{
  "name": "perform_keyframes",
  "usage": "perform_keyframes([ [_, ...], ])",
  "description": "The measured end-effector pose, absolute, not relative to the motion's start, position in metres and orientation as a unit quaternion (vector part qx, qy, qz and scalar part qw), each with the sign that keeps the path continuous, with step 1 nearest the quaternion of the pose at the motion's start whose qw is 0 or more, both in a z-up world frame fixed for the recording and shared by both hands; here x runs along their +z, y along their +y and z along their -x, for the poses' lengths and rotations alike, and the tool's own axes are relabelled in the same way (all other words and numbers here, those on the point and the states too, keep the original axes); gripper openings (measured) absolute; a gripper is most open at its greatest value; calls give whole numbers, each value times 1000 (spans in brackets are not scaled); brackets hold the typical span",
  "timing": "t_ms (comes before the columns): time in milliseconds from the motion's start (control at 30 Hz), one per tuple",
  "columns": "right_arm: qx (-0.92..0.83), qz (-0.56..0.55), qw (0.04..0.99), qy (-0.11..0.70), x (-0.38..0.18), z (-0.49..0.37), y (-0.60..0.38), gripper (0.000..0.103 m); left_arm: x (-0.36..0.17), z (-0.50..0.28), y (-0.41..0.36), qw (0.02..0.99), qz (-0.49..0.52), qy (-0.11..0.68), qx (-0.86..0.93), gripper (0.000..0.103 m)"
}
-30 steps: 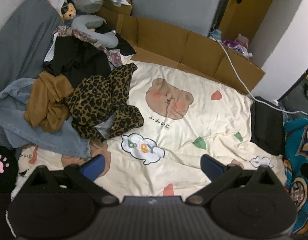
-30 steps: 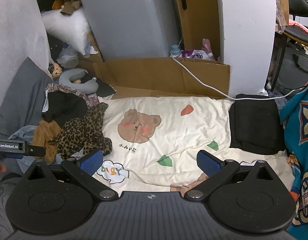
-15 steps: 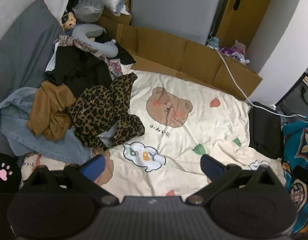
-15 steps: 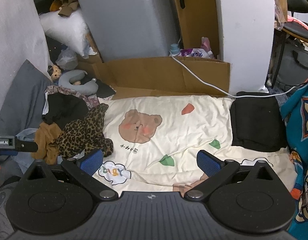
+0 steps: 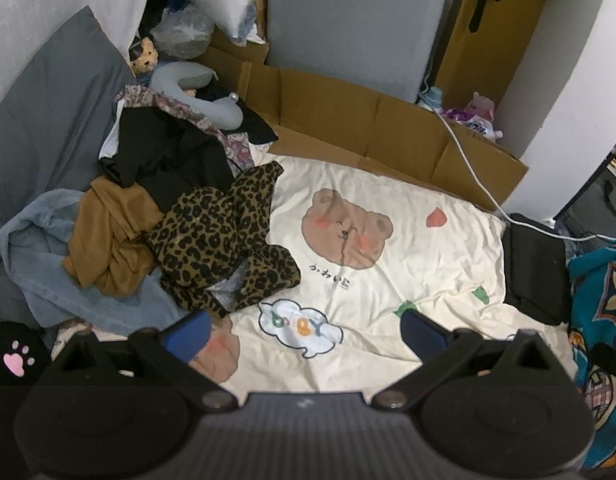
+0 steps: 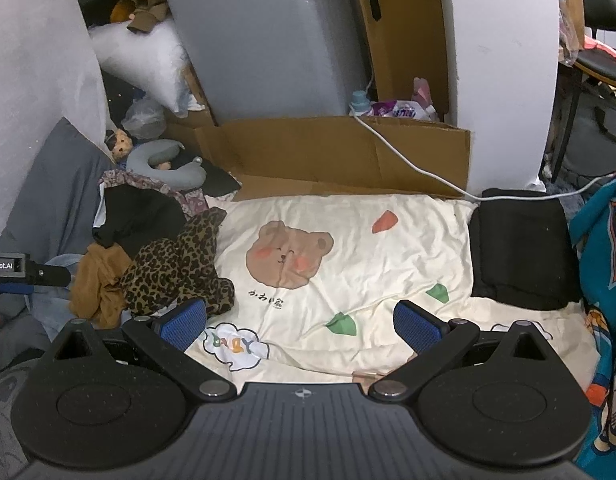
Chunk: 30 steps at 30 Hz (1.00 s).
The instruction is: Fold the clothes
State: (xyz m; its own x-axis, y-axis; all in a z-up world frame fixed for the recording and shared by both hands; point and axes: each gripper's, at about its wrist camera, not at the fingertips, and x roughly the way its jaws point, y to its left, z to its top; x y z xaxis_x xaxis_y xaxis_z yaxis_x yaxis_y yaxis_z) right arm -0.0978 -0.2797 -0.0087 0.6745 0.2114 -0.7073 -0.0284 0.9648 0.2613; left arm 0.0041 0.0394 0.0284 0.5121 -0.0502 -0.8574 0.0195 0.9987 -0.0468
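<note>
While both grippers hang above the near edge of the bed, the left gripper (image 5: pixel 303 330) and the right gripper (image 6: pixel 299 322) hold their jaws wide apart with nothing between them. Beneath them lies the cream bear-print sheet (image 5: pixel 388 280). On its left side sits the heap of unfolded clothes: a leopard-print garment (image 5: pixel 219 240) on top, touching a tan garment (image 5: pixel 107 240), a black garment (image 5: pixel 163 156) and blue jeans (image 5: pixel 39 264). A folded black garment (image 6: pixel 520 248) rests at the sheet's right edge. Farther back stands a flattened cardboard box (image 6: pixel 340 152); what it holds cannot be told. Compared with a second ago, both cameras have risen slightly; the clothes have not moved.
</note>
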Motion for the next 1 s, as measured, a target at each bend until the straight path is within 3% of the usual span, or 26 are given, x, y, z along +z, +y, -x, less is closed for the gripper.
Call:
perform_keyframes([
  [1000, 77, -105, 896, 425, -22, 60, -261, 103, 9, -42, 86, 872, 12, 488, -29, 98],
])
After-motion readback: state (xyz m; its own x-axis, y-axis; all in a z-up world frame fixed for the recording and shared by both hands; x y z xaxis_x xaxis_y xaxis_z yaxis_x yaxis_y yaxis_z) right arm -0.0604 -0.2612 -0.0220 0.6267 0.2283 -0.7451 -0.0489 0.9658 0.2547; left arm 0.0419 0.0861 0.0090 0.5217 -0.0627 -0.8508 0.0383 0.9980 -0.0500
